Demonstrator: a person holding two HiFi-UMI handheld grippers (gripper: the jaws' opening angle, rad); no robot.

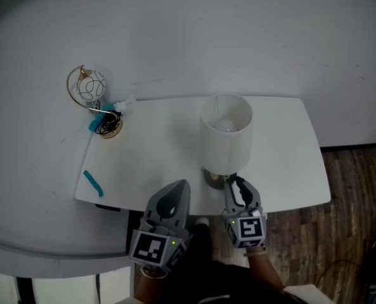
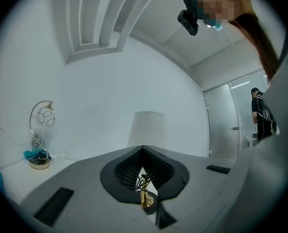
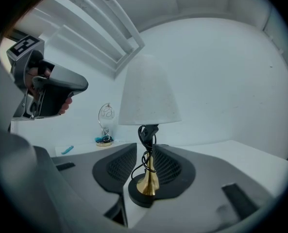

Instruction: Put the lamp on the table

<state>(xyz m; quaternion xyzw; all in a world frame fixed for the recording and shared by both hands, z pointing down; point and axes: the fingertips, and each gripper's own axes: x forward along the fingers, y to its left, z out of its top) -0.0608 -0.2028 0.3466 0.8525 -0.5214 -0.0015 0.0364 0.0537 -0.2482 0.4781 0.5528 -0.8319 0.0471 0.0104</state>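
Brass and white are what I go by here. The lamp [image 1: 226, 132] already stands on the table [image 1: 289, 144], close to the table's front edge and a little right of its middle. Its dark round base [image 3: 143, 195] looks to sit flat on the top, so I judge the main step done.

What is left, as I read it, is small. Either I draw both tools clear, or I first move the lamp further in from the table's front edge, where it sits rather near the drop.

The lamp is upright, with its long axis vertical to the table top. The base is down, the brass stem [image 3: 147, 171] rises from it, and the white shade [image 3: 148, 93] is on top. The shade's open mouth faces up, and the bulb [image 1: 226, 126] shows inside it. A black cord [image 3: 146, 135] is bundled round the stem just under the shade.

My right hand-held gripper [image 1: 236, 181] reaches in level from the table's front edge. Its jaws are partly spread to either side of the stem. I see no pad pressing on the brass, so I take it as not clamped.

My left hand-held gripper [image 1: 184, 185] hovers at the table's front edge, left of the lamp. Its jaws are pressed together at the tips with nothing in them.

A wire ornament [image 1: 87, 88] stands at the table's back left corner, well apart from the lamp.
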